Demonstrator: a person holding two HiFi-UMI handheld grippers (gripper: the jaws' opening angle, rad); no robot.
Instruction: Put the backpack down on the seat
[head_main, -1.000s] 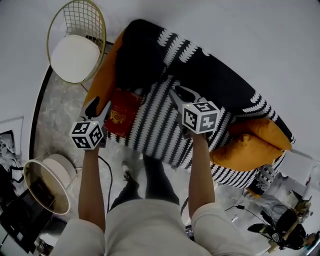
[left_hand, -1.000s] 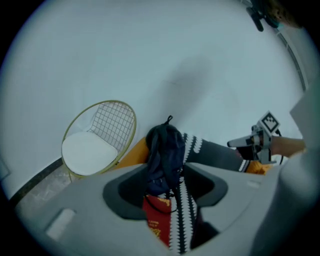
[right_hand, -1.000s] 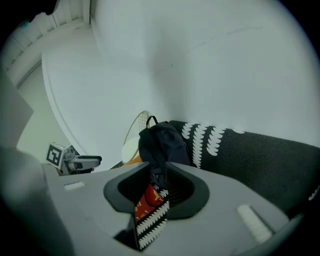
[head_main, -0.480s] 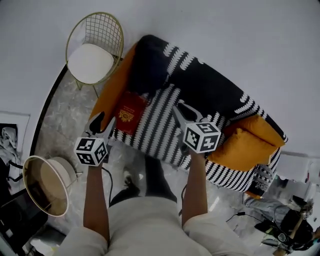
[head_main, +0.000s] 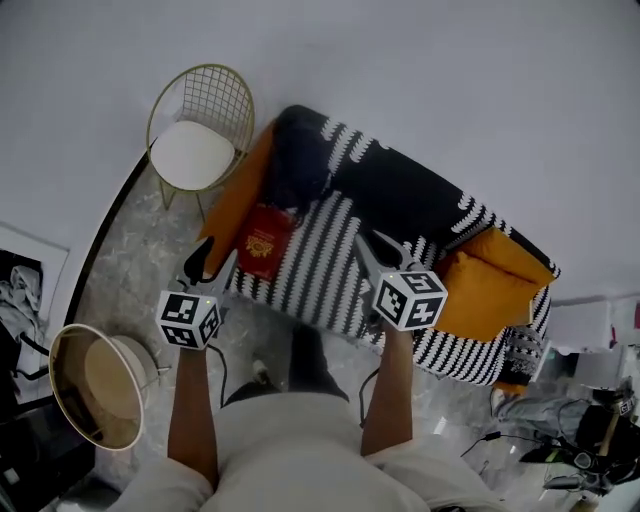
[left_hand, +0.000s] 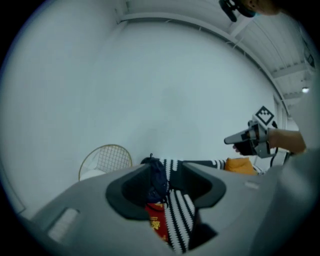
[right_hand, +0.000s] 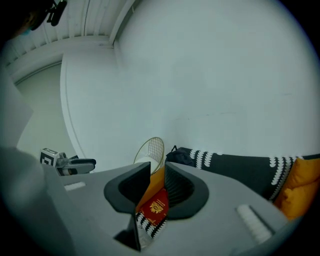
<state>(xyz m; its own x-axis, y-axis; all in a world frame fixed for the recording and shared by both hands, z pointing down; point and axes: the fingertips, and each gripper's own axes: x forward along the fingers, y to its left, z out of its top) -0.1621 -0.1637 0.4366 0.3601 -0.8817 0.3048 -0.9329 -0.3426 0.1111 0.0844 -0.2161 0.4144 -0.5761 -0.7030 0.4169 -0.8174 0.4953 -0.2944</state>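
1. Backpack (head_main: 298, 160): the dark navy bag rests on the sofa (head_main: 400, 195) at the sofa's left end. It leans against the backrest and the orange cushion (head_main: 238, 195) at that end. Neither claw touches it.
2. Sofa cover: black with white stripe bands. A second group of orange cushions (head_main: 485, 290) occupies the right end.
3. Red booklet (head_main: 264, 241): lies flat on the striped seat, just in front of the backpack, near the front edge.
4. Left claw (head_main: 212, 262): held above the floor in front of the sofa's left corner, well apart from the backpack. Its jaws stand spread. The left gripper view shows only the distant backpack, booklet and stripes through the gap; nothing is pinched.
5. Right claw (head_main: 372, 245): held over the middle of the seat. Its jaws stand spread, with nothing gripped between them; the booklet shows far beyond the gap.
6. Gold wire chair (head_main: 200, 110): stands beside the sofa's left end, and its white seat pad carries nothing.
7. Operator: stands facing the sofa, both forearms extended.
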